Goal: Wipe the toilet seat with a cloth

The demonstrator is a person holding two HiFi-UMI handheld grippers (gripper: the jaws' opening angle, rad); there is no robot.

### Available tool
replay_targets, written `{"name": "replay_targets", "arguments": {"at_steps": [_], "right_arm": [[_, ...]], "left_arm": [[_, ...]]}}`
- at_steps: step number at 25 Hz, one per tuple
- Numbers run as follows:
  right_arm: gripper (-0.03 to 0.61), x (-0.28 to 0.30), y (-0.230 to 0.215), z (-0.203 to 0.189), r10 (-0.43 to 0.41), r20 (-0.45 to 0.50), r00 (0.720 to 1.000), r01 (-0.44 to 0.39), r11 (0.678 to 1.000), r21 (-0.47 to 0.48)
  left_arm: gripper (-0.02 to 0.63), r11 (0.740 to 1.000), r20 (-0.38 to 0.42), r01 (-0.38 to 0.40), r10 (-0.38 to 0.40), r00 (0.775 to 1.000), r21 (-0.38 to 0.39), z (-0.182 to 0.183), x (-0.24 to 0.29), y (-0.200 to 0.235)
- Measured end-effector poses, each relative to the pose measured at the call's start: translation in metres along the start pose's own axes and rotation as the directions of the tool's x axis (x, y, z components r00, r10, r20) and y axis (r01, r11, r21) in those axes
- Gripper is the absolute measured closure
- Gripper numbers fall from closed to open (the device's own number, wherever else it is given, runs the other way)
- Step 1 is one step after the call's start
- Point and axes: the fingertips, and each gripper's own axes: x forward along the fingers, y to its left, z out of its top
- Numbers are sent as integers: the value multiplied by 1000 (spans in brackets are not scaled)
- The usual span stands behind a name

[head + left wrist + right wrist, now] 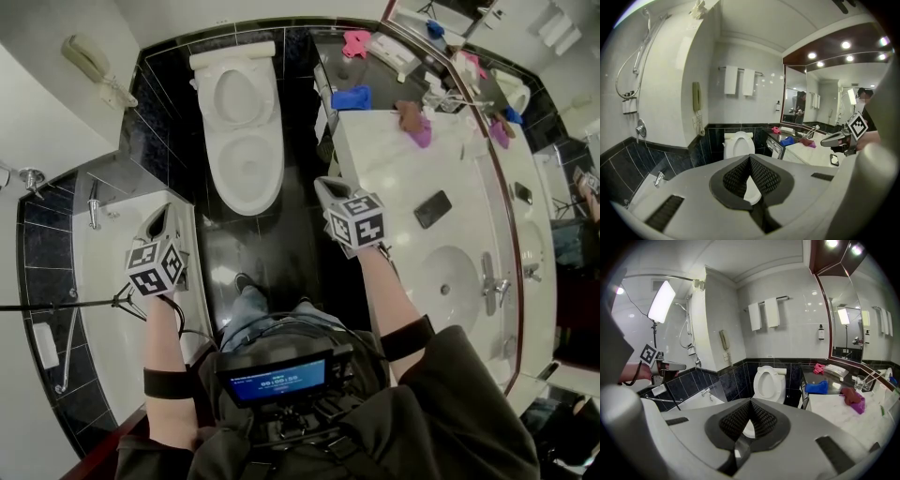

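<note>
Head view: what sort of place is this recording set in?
A bathroom, probably a hotel's: a white toilet with its lid up, a bathtub on the left and a vanity counter with a sink on the right.

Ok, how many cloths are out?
4: pink cloth and blue cloth on the dark shelf, brown cloth and purple cloth together on the white counter; more may be hidden.

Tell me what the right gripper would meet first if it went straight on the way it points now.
Probably the white ceramic toilet: its bowl rim shows just past the tips of the shut right gripper. Depth is unclear.
</note>
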Motion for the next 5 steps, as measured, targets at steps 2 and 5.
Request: {"name": "replay_targets", "arguments": {"at_steps": [2, 5], "right_arm": [[572, 2, 0, -2, 1, -1, 1000, -1, 1000, -2], [572, 4, 2, -4, 5, -4, 1000, -5, 1000, -2]], "left_arm": [[614, 1000, -2, 3, -3, 1000, 0, -1, 0, -1], [614, 1000, -4, 6, -6, 1000, 1, -2, 1, -1]]}}
